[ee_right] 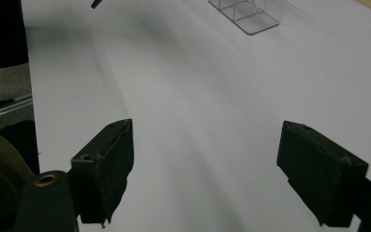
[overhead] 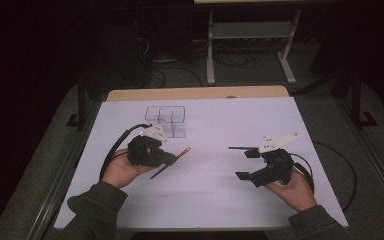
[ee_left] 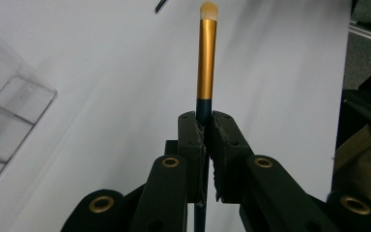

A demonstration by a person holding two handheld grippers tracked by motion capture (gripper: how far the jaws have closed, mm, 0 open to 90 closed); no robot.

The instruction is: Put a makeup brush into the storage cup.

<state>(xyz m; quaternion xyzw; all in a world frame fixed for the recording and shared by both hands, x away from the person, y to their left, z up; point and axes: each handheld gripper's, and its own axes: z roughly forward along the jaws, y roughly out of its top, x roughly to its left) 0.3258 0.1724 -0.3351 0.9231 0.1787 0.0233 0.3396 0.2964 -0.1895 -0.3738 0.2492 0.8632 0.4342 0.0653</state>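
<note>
— Where was the thin makeup brush with the gold middle, dark handle and small pale tip (ee_left: 206,58)?

— It was in the left gripper (ee_left: 204,133). The two black jaws were pressed tight on the dark handle, just below the gold part. The gold part and the pale tip stuck out past the jaws, and the dark handle ran back between them.

— Did the brush touch the table?

— I could not tell. From the high view the brush (overhead: 182,152) pointed right and a little far from the left gripper (overhead: 166,161), low over the white table top (overhead: 220,200).

— What held that gripper?

— A person's left hand (overhead: 120,170), coming in from the near left in an olive sleeve (overhead: 92,207).

— And the other tool?

— The right gripper (overhead: 244,164) was on the right side of the table, well apart from the brush. Its jaws stood wide open, with nothing between them but white table. The right hand (overhead: 297,190) held it from the near right.

— Anything else on the table?

— A clear plastic box with small compartments (overhead: 167,120) stood on the far side, near the left gripper. Past the white top ran a light wooden edge (overhead: 195,93).
</note>
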